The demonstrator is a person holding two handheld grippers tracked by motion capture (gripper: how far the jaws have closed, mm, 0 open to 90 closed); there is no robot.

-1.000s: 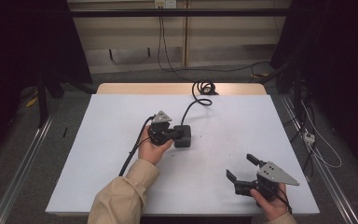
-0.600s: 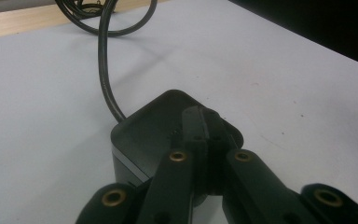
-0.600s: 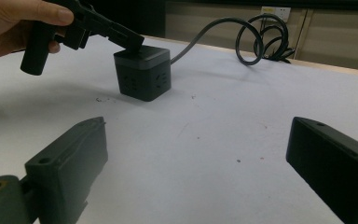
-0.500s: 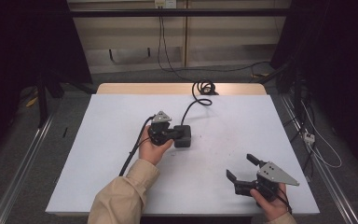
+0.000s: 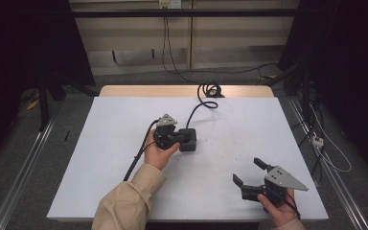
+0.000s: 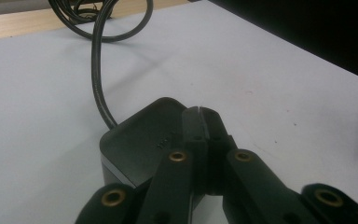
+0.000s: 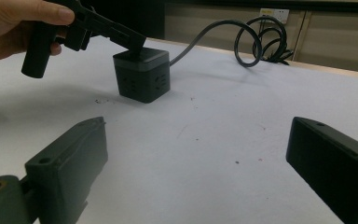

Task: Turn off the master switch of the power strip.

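White tabletop [image 5: 100, 143]: socket cube [image 5: 188, 139] at centre, cord [image 5: 203, 103] running to 12 o'clock. Left gripper [image 5: 178, 138], jaws closed, presses its top. Right gripper [image 5: 248, 171] waits wide-jawed at 5 o'clock. Next move, likely: steady the cube.

The left hand [image 5: 157, 152], in a beige sleeve [image 5: 127, 203], holds the black two-jaw left gripper [image 6: 200, 112] with jaws pressed together, tips resting on top of the black cube-shaped power socket [image 5: 188, 139]. The black right gripper [image 5: 250, 172], held by the right hand [image 5: 279, 212] well apart from that socket, has its jaws spread wide.
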